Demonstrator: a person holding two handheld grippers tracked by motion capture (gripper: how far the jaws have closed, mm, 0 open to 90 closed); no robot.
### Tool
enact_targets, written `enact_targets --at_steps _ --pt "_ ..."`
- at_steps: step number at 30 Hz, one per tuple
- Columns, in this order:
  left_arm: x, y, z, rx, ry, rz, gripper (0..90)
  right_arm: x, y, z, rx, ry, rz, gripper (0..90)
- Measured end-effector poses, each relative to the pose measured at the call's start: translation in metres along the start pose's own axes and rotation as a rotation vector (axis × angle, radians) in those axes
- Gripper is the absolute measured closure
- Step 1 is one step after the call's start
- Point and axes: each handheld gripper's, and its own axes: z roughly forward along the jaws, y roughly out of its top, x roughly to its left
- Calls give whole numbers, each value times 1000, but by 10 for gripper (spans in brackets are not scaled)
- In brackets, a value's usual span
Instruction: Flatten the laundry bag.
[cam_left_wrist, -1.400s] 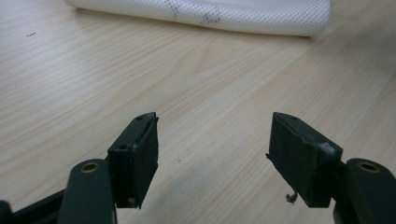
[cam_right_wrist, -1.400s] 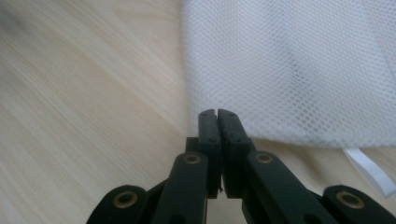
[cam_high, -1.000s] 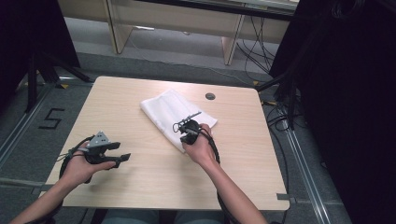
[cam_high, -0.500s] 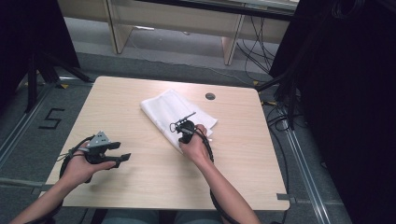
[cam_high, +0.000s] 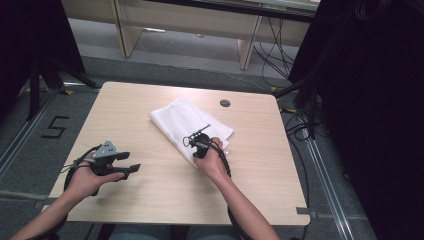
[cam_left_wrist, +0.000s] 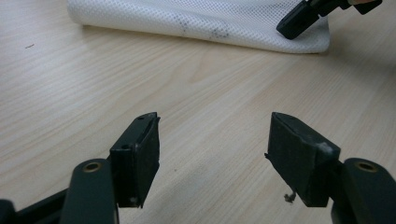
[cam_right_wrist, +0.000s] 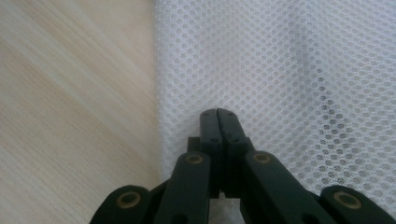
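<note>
The right gripper (cam_high: 196, 145) sits over the near end of a folded white mesh cloth (cam_high: 180, 120) that lies on the wooden table (cam_high: 150, 190). In the right gripper view (cam_right_wrist: 218, 114) its two black jaws are pressed flat against each other, with no gap between the pads. The mesh (cam_right_wrist: 289, 70) spreads ahead of the jaw tips and to their right, and its straight edge runs just to their left, with bare wood beyond it. Whether a fold of the cloth is caught between the pads cannot be told; the tips rest on or just above the mesh. In the high view the person's right hand (cam_high: 212, 162) wraps the gripper body from behind, and the cable loops around the wrist.

The left gripper (cam_high: 131, 164) is held low over bare table, well apart from the cloth. In the left gripper view (cam_left_wrist: 212, 149) its jaws are spread wide, with nothing but wood grain between them. The cloth (cam_left_wrist: 196, 23) lies far ahead of these jaws, stretched across the top of that view as a thick folded roll, and the black tip of the other gripper (cam_left_wrist: 299, 21) touches down on its right end. The left hand (cam_high: 87, 177) grips the body, which carries a grey three-cornered plate (cam_high: 106, 149) on top.
</note>
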Motion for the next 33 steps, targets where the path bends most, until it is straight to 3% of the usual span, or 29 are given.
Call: enact_targets --at_steps 1,5,11,15,22,28,33 --pt "0 0 0 -1 0 -1 335 1 -1 0 0 0 11 900" --pt "0 0 -1 -6 5 -2 338 2 -8 -4 1 1 -34 900" --pt "0 0 -1 -8 1 -1 344 7 -23 -13 19 12 -52 900" --pt "-1 0 -1 -6 -4 -5 349 9 -39 -22 34 15 -102 900" --pt "-2 1 -1 -1 -11 3 357 11 -60 -34 64 30 -141 900" --pt "-6 1 -1 -4 -29 -9 385 12 -81 -49 134 57 -161 900" --pt "-15 4 1 8 -69 19 414 4 -98 -60 230 71 -190 900"
